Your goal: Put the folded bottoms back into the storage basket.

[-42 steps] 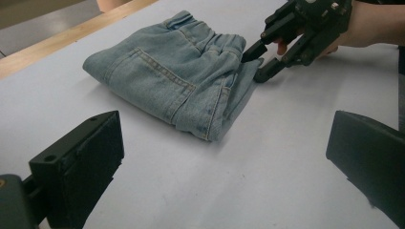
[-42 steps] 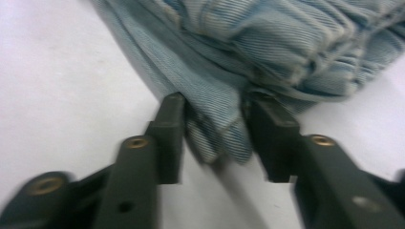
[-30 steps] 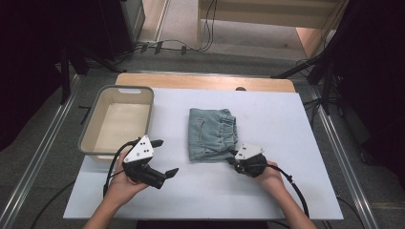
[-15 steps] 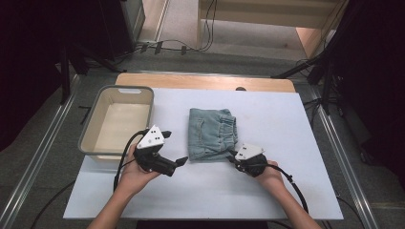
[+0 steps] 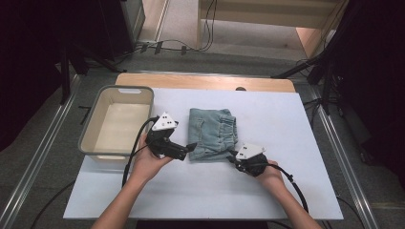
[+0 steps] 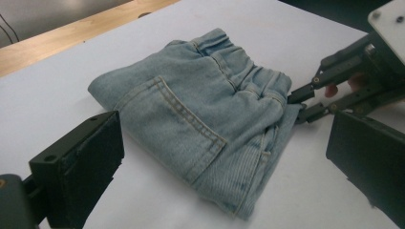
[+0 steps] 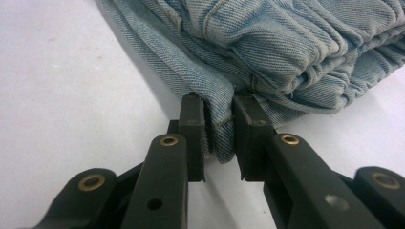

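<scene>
Pinching the near right corner of the folded jeans [image 5: 212,133], mid-tabletop [image 5: 286,191], the right tool [image 7: 218,138] has just clamped onto denim. Left tool [image 5: 190,149] sits spread at the near left corner, beside the bin [image 5: 90,143]. Best bite deep through all layers before lifting evenly.

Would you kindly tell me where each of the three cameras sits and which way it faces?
High view: above the person's side, facing forward and down on the table; both forearms, left gripper, right gripper.
Left gripper view: on the left gripper, facing the folded jeans between its open jaws.
Right gripper view: on the right gripper, facing its pinched hem.
Shared: the jeans in all three.
</scene>
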